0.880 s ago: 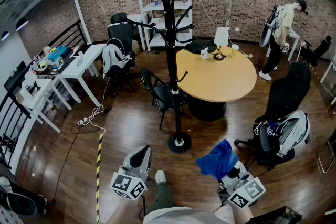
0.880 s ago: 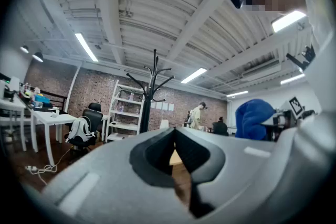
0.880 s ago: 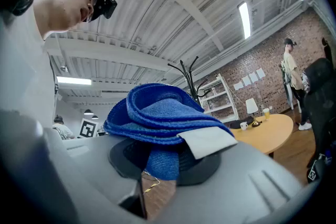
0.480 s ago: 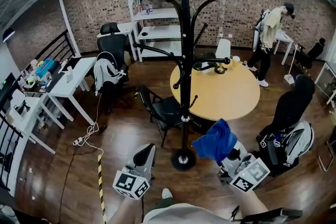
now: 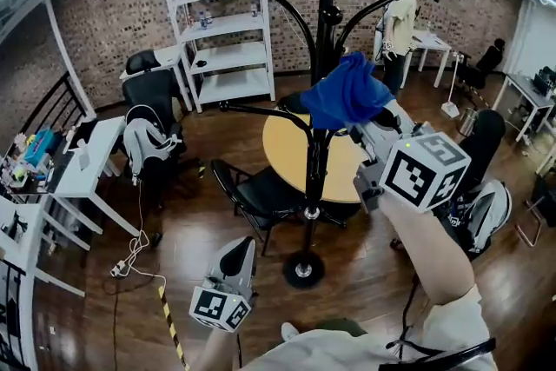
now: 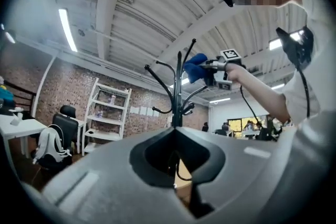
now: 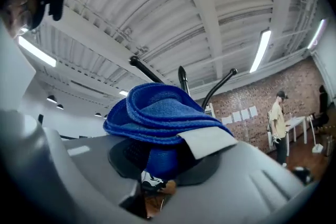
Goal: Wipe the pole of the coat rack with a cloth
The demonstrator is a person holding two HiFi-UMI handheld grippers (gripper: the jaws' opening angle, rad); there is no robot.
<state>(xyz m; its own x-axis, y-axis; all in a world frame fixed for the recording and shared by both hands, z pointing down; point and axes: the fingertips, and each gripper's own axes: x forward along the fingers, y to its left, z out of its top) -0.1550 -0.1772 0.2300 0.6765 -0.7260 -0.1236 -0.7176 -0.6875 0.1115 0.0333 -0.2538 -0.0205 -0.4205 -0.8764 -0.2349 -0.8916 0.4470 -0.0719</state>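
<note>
Right gripper view: tool (image 7: 157, 168) on blue cloth (image 7: 157, 113), plain white tag (image 7: 206, 140)

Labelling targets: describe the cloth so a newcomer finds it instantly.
Find the black coat rack standing mid-room before the round table. Near its top, the right gripper holds a bunched cloth. Bright blue and soft, it stands out against the rack's black.

Brick wall (image 5: 113, 4), dark wood floor (image 5: 174, 274), white shelf unit (image 5: 217, 26), round table (image 5: 276, 154) w/ blk chair (image 5: 261, 191), white desk (image 5: 91, 156) L
</note>
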